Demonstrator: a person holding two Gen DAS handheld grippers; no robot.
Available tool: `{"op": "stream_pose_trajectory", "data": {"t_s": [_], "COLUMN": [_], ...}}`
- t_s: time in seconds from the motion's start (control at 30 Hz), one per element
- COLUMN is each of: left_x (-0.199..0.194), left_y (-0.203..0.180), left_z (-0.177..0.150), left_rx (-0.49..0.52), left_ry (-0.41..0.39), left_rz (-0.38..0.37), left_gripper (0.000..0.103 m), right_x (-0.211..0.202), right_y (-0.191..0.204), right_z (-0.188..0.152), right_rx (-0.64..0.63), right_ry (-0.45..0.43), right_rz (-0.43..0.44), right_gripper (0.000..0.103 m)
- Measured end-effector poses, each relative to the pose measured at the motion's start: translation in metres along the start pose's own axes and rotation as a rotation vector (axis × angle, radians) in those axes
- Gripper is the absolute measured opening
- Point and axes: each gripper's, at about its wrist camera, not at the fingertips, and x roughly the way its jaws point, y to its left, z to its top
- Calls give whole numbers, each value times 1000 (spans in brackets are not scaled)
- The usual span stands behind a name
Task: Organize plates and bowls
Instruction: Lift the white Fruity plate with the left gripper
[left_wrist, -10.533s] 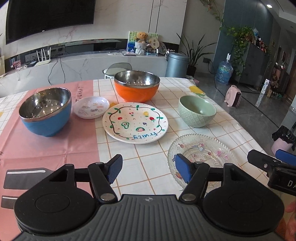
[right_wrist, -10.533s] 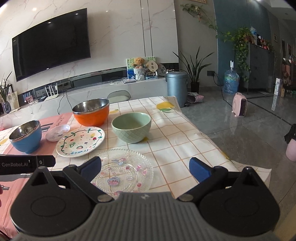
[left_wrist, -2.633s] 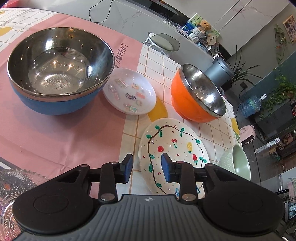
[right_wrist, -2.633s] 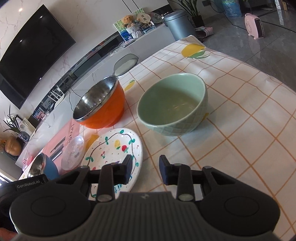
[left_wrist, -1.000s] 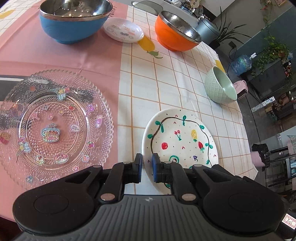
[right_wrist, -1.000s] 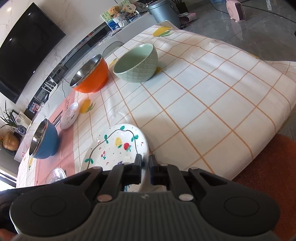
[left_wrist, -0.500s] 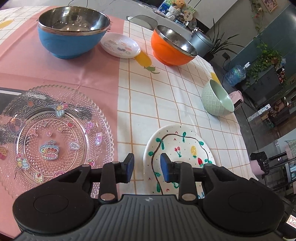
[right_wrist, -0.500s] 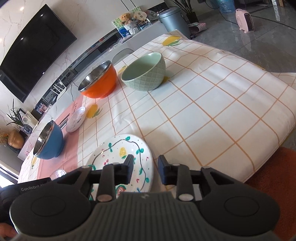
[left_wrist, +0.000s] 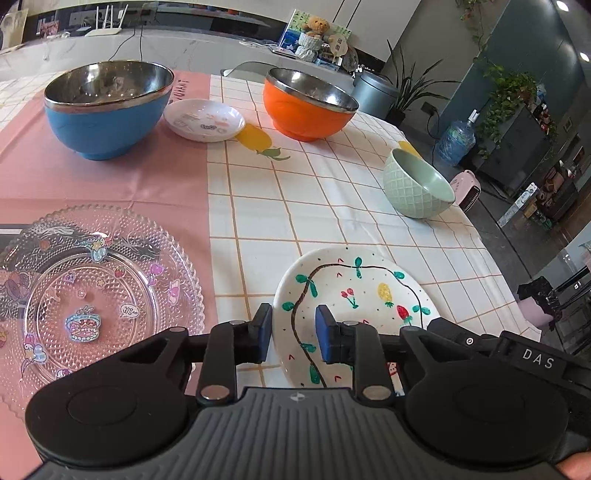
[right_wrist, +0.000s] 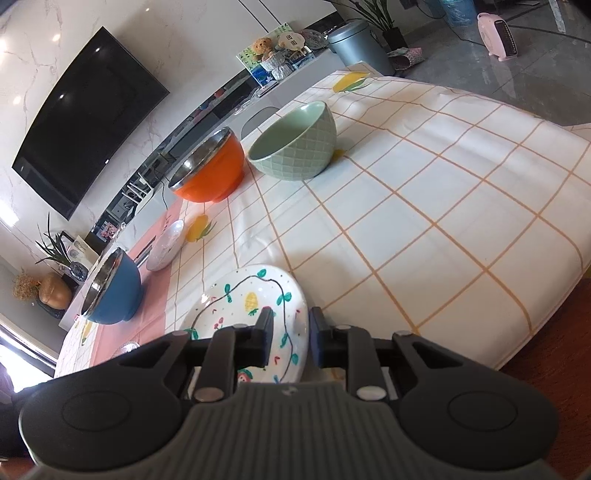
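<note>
A white plate painted with vines and fruit (left_wrist: 354, 291) (right_wrist: 251, 306) lies flat near the table's front edge. My left gripper (left_wrist: 294, 338) stands over its left rim. The jaws are closing, the rim shows in the gap, and the pads do not press on it. My right gripper (right_wrist: 291, 339) stands over the plate's right rim in the same way, closing and not gripping. A clear glass plate with stickers (left_wrist: 96, 295) lies to the left on the pink cloth.
At the back stand a blue steel-lined bowl (left_wrist: 107, 110), a small white dish (left_wrist: 204, 120) and an orange bowl (left_wrist: 308, 107). A green bowl (left_wrist: 417, 188) sits at the right. The tablecloth's edge (right_wrist: 535, 314) drops off on the right.
A second ago both grippers were nearly shut at the painted plate's rim. Their jaws then spread and have narrowed a little. Both views have tipped up towards the bowls.
</note>
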Motion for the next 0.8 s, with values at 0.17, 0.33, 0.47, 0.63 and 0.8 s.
{"op": "stream_pose_trajectory", "data": {"t_s": [0.17, 0.33, 0.47, 0.63, 0.8], "left_x": [-1, -7, -15, -21, -27], "left_y": [8, 22, 22, 29, 32], "left_z": [3, 6, 13, 16, 21], "left_rx": [-64, -170, -186, -234, -246], "left_ry": [3, -4, -39, -52, -80], "left_rz": [-3, -61, -92, -114, -116], "left_gripper": [15, 9, 8, 8, 8], "right_x": [-1, 0, -1, -2, -2], "right_y": [-6, -17, -17, -15, -8], "right_z": [0, 4, 5, 6, 8], "right_rx": [47, 141, 175, 217, 230], "right_ry": [-4, 15, 25, 36, 46], "right_rz": [-6, 17, 16, 25, 38], "right_gripper": [8, 6, 6, 6, 6]}}
